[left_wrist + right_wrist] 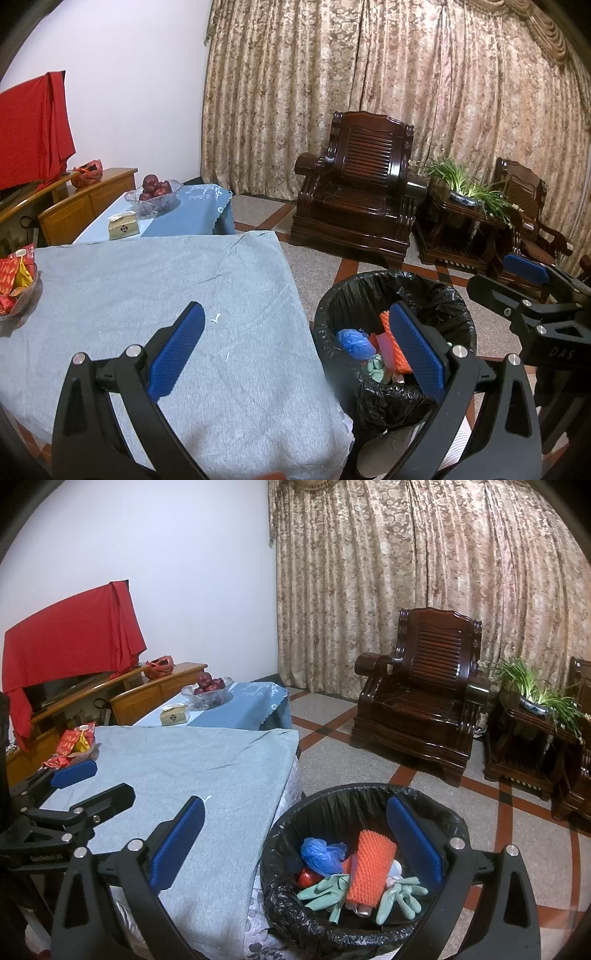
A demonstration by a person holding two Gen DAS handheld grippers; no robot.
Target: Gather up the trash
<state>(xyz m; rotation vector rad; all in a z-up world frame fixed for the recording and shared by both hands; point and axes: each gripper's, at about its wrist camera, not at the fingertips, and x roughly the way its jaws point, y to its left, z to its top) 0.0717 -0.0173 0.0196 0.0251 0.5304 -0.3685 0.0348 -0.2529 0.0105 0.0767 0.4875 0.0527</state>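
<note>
Landmark is the trash bin, black liner, standing on the tiled floor right against the corner of the table with the grey-blue cloth. I see my right gripper held over the bin's near-left rim, fingers spread wide and empty; one blue pad sits over the cloth, the other over the bin mouth. My left gripper is just left of the bin, over the table edge, also wide open with nothing between the pads. Inside the bin: an orange foam net lying on top in the middle, a crumpled blue plastic bag to its left, pale green rubber gloves across the front, something red tucked under the bag, can't tell what. On the cloth left of the bin only a small white scrap shows, near the left gripper's left pad. Far left of the bin, at the table's opposite edge, a bowl of red and yellow packets. Beyond the bin's table, a second table in a blue cover carries a glass fruit bowl with dark red fruit and a small box. Behind the bin, a dark wooden armchair stands before patterned curtains, with a potted plant to its right.
</note>
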